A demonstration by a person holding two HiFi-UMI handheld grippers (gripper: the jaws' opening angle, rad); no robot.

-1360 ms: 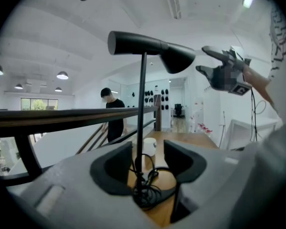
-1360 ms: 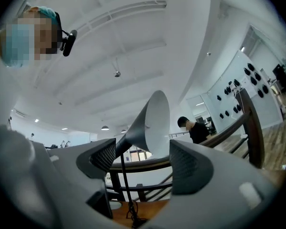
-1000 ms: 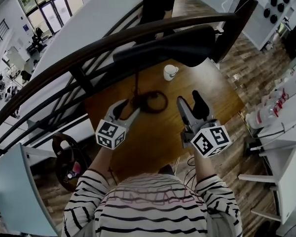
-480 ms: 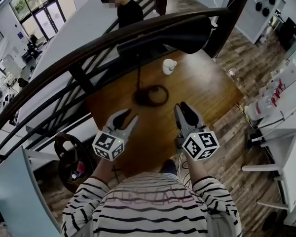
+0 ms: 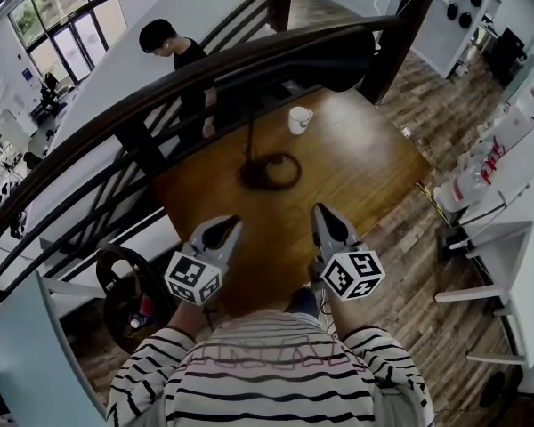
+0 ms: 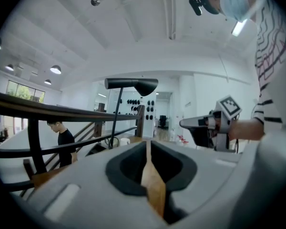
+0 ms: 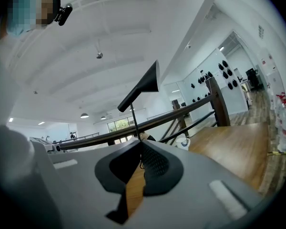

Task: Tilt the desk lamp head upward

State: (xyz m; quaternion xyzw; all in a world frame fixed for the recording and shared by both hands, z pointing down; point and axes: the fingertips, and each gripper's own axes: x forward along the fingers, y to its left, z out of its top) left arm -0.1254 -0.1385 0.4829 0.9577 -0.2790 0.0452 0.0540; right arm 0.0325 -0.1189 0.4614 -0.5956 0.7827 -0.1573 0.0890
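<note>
Black lamp head (image 6: 133, 83) is waiting at twelve o'clock; the left claw (image 5: 226, 227) and right claw (image 5: 323, 215), shut after just closing on nothing at six, are likely needing reopening first.

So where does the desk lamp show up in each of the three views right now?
Head view: desk lamp at upper centre, standing on the wooden table.
Left gripper view: desk lamp left of centre, its head level.
Right gripper view: desk lamp near centre, its head slanting up to the right.
Shared landmark: the white mug near the lamp.
</note>
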